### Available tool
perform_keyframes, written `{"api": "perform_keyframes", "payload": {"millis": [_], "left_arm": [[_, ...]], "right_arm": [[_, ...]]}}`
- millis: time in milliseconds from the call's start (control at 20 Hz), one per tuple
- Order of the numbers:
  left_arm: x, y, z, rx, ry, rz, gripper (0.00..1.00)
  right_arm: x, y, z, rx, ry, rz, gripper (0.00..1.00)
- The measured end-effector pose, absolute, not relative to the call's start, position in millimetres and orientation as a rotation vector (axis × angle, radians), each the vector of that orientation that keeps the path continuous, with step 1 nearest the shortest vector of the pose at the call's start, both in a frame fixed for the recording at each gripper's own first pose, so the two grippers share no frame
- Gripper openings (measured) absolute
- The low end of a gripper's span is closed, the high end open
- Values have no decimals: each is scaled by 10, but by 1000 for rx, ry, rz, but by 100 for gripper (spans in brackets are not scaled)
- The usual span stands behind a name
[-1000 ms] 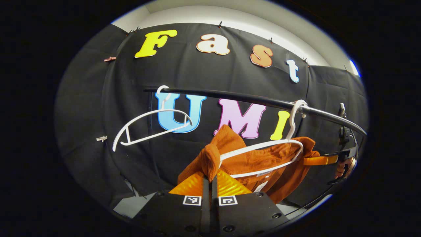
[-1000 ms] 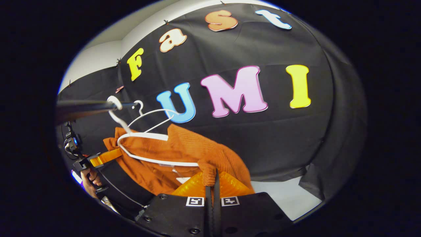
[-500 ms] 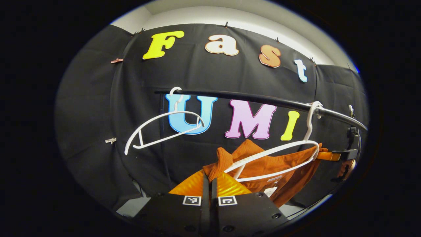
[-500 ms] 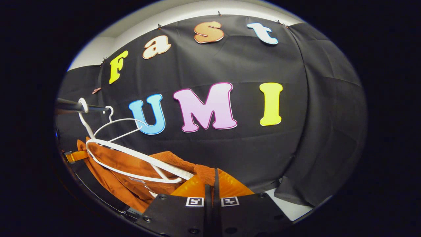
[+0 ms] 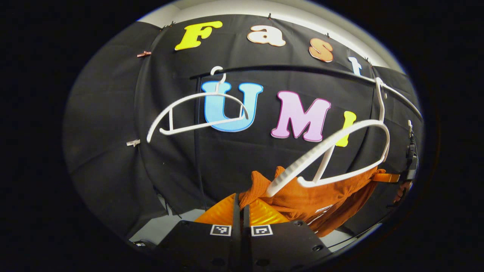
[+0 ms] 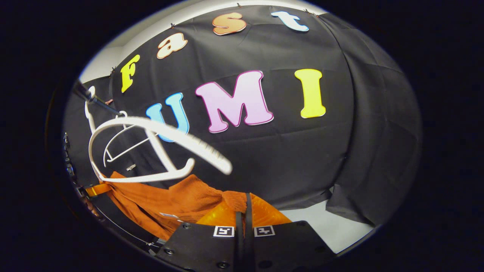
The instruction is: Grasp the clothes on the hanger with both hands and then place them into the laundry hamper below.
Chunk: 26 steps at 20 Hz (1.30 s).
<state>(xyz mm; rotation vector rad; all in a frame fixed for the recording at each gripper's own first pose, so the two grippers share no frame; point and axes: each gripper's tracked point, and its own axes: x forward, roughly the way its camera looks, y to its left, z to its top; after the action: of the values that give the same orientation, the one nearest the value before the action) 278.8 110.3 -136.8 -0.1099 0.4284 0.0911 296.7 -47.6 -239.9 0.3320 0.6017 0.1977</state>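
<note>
Both tools [image 5: 240,206] [image 6: 244,204] clamped on rust-orange ribbed garment [image 5: 321,196], bunched, sagging.

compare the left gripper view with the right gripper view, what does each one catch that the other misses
Left gripper view: the black rail running its long span, with the spare hanger hooked on it in full. Right gripper view: the cloth's loose side panel above pale floor. Shared: the orange garment, pinched by the left gripper and the right gripper, below the near white hanger.
</note>
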Motion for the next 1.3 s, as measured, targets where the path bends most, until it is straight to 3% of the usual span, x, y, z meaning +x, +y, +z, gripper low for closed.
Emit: {"api": "perform_keyframes", "payload": {"millis": [350,900,1300], "left_arm": [[2623,625,-1715,-102,422,-18,5],[2568,-183,-1182,-187,318,-166,5],[2436,-357,-2017,-183,384,-118,5]], "right_arm": [[2570,64,-2452,399,607,314,4],[2228,937,-1718,490,529,503,4],[1823,1036,-2623,468,673,473,4]]}}
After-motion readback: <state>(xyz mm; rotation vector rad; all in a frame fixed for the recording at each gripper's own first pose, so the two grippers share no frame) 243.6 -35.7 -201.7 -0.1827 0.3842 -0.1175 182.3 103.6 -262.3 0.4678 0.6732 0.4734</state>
